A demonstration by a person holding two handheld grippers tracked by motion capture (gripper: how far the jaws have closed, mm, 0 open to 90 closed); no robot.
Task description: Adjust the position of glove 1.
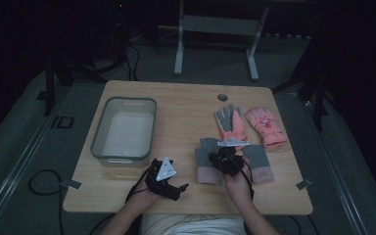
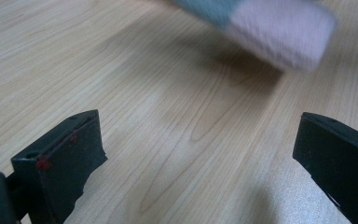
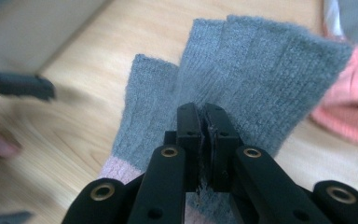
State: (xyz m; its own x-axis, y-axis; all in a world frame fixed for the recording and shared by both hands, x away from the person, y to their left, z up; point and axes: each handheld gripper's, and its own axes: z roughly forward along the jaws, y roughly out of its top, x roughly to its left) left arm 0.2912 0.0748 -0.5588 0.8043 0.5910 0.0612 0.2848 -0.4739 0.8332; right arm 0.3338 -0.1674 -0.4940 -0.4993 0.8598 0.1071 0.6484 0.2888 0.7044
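Observation:
A grey fingerless glove (image 3: 242,65) with a pink cuff (image 1: 206,175) lies near the table's front edge. My right gripper (image 3: 204,109) is shut on its grey knit, with fabric pinched between the jaws. In the high view the right gripper (image 1: 220,159) sits between this glove and its matching mate (image 1: 259,164). My left gripper (image 1: 178,187) hovers low over bare wood to the left, pointing toward the pink cuff (image 2: 284,35). The left gripper (image 2: 198,123) is open, with nothing between its jaws.
A clear plastic bin (image 1: 98,134) stands on the left half of the wooden table (image 1: 186,107). Behind the held glove lie a grey and pink padded glove (image 1: 230,122) and a pink padded glove (image 1: 265,126). A round cable hole (image 1: 223,97) is near the far edge.

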